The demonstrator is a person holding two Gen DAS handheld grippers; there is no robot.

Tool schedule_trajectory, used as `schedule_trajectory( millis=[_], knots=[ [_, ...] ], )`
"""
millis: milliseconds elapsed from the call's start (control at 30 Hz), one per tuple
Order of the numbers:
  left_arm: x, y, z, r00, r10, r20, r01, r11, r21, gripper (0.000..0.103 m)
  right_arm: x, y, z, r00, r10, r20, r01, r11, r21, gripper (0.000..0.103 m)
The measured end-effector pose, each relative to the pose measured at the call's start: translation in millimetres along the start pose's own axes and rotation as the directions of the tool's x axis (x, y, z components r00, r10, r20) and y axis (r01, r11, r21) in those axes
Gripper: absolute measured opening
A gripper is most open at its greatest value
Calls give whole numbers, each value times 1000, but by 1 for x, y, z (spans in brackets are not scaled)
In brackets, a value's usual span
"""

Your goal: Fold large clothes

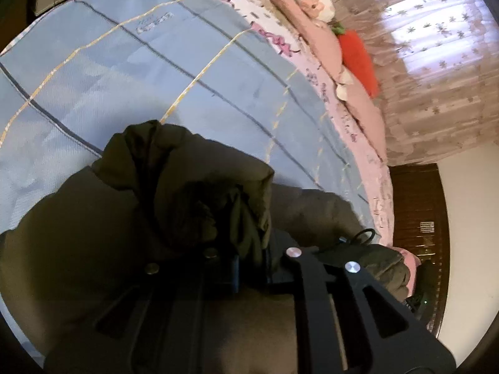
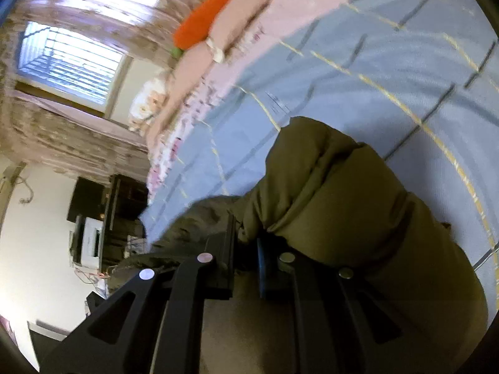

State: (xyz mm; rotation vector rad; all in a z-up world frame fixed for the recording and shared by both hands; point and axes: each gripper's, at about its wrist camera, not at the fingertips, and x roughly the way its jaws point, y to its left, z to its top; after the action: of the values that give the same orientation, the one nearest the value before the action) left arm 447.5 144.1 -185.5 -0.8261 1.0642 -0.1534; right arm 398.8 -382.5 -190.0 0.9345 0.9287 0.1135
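A bulky olive-green padded jacket (image 1: 78, 218) lies over a blue checked bed sheet (image 1: 140, 71). In the left wrist view my left gripper (image 1: 249, 249) is shut on a bunched fold of the jacket, with dark fabric pinched between its black fingers. In the right wrist view my right gripper (image 2: 246, 246) is shut on another bunched edge of the same jacket (image 2: 336, 193), which puffs up ahead of the fingers over the sheet (image 2: 389, 71). The pinch points themselves are in shadow.
Pink bedding (image 1: 358, 115) and an orange carrot-shaped cushion (image 1: 358, 59) lie along the far side of the bed. Behind them hang lace curtains (image 1: 436, 78). Dark wooden furniture (image 2: 124, 205) and a white box (image 2: 92, 240) stand by the wall past the bed's end.
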Motion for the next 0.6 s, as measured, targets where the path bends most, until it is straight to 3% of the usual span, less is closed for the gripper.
schedule_trajectory(
  millis=[133, 233, 267, 300, 333, 367, 400, 467, 500, 533, 600],
  knots=[
    [11, 6, -10, 998, 55, -5, -54, 997, 50, 14, 7, -10, -7, 1000, -8, -17, 8, 1000, 13, 11],
    [11, 5, -12, 997, 78, -9, -78, 996, 41, 15, 4, -4, -10, 1000, -3, -23, 4, 1000, 2, 22],
    [11, 4, -11, 997, 78, -15, -78, 996, 35, 16, -2, 1, -9, 1000, 15, -15, -14, 1000, 17, 41],
    [10, 1, -9, 997, 80, -19, -79, 996, 44, 17, -10, 6, -8, 999, 50, 9, -50, 998, 26, 77],
    [8, -2, -8, 997, 76, -23, -75, 996, 52, 25, -18, 12, -5, 996, 76, 38, -77, 997, 24, 96],
    [4, -5, -6, 998, 61, -16, -60, 997, 54, 38, -26, 18, -3, 996, 77, 54, -78, 997, 17, 102],
    [0, -7, -3, 999, 50, 1, -50, 997, 52, 44, -39, 28, 0, 994, 76, 76, -76, 997, -1, 102],
    [-14, -13, 3, 999, 9, 50, -12, 998, 56, 94, -64, 49, 2, 991, 63, 115, -55, 996, -72, 102],
    [-22, -18, 7, 997, -1, 76, -5, 998, 69, 101, -83, 68, -1, 987, 27, 157, -1, 987, -159, 102],
    [-26, -22, 9, 996, 6, 93, -14, 997, 81, 101, -94, 83, -6, 983, -8, 186, 53, 970, -236, 102],
    [-31, -29, 15, 993, 51, 106, -63, 992, 111, 101, -110, 111, -28, 968, -101, 230, 188, 900, -393, 102]
  ],
)
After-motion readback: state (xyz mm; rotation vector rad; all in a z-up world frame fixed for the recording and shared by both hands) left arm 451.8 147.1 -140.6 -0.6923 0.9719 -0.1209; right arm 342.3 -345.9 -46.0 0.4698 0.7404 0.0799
